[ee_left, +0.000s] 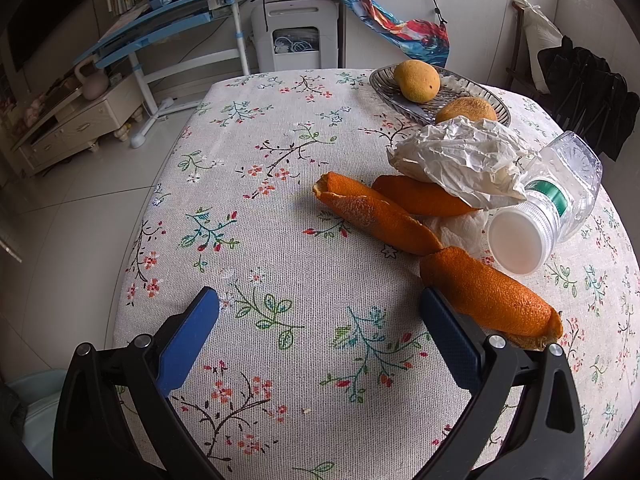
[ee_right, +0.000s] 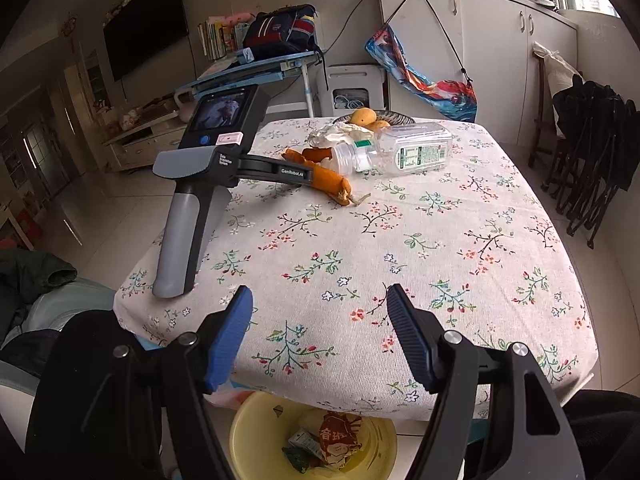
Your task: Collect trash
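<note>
Both grippers, left [ee_left: 320, 320] and right [ee_right: 320, 320], gape empty; grabbing the nearest orange peel [ee_left: 490, 298] could roll the plastic bottle [ee_left: 560, 200] away.

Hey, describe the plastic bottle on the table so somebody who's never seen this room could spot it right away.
Start at the table with the floral cloth and look toward its far side, just in front of the fruit dish. The plastic bottle lies on its side beside the orange peels and the crumpled paper. It is the only clear item there, with a white cap and a green-and-white label.
</note>
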The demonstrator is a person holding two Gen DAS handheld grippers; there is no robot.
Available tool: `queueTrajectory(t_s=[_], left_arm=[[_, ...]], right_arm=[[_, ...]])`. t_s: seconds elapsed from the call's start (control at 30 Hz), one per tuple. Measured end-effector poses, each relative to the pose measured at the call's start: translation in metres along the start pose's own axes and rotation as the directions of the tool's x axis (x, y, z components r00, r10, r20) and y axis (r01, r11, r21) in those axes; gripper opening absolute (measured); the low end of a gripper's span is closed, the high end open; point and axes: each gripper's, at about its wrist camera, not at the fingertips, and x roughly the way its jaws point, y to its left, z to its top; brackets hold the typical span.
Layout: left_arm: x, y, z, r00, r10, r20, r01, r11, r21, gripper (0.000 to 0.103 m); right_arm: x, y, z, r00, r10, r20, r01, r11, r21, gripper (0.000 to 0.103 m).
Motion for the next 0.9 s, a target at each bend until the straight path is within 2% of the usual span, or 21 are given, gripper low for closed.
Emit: queueTrajectory(t_s=[0.33, 0.53, 0.57, 0.63, 0.67, 0.73, 0.9], left_arm=[[0.0, 0.0, 0.0, 1.0, 0.0, 0.0, 0.0, 1.0, 0.0, 0.097], [0.0, 0.0, 0.0, 1.0, 0.003, -0.003, -0.003, 1.0, -0.012, 0.096], [-0.001, 0.0, 0.0, 1.0, -0.001, -0.031, 0.001, 1.0, 0.01, 0.096], [-0.006, 0.006, -0.002, 0.995, -0.066, -0.079, 0.073, 0.993, 0.088, 0.096], [-0.01, 0.014, -0.004, 0.994, -0.076, -0.079, 0.083, 0.993, 0.08, 0.096], [-0.023, 0.04, -0.012, 0.983, -0.18, -0.034, 0.181, 0.983, 0.017, 0.096], [-0.04, 0.068, -0.017, 0.966, -0.257, 0.01, 0.257, 0.966, -0.008, 0.096]], right_arm=[[0.035, -0.039, 0.034, 0.999, 0.037, -0.022, -0.036, 0.998, 0.048, 0.07], [0.074, -0.037, 0.062, 0.997, 0.052, -0.05, -0.054, 0.998, -0.031, 0.07], [0.081, -0.037, 0.066, 0.997, 0.055, -0.056, -0.058, 0.998, -0.04, 0.07], [0.095, -0.038, 0.072, 0.995, 0.063, -0.072, -0.067, 0.997, -0.047, 0.07], [0.101, -0.037, 0.075, 0.995, 0.068, -0.077, -0.072, 0.996, -0.051, 0.07], [0.115, -0.033, 0.081, 0.993, 0.073, -0.089, -0.08, 0.994, -0.071, 0.069], [0.156, -0.02, 0.093, 0.986, 0.071, -0.152, -0.088, 0.99, -0.109, 0.063]])
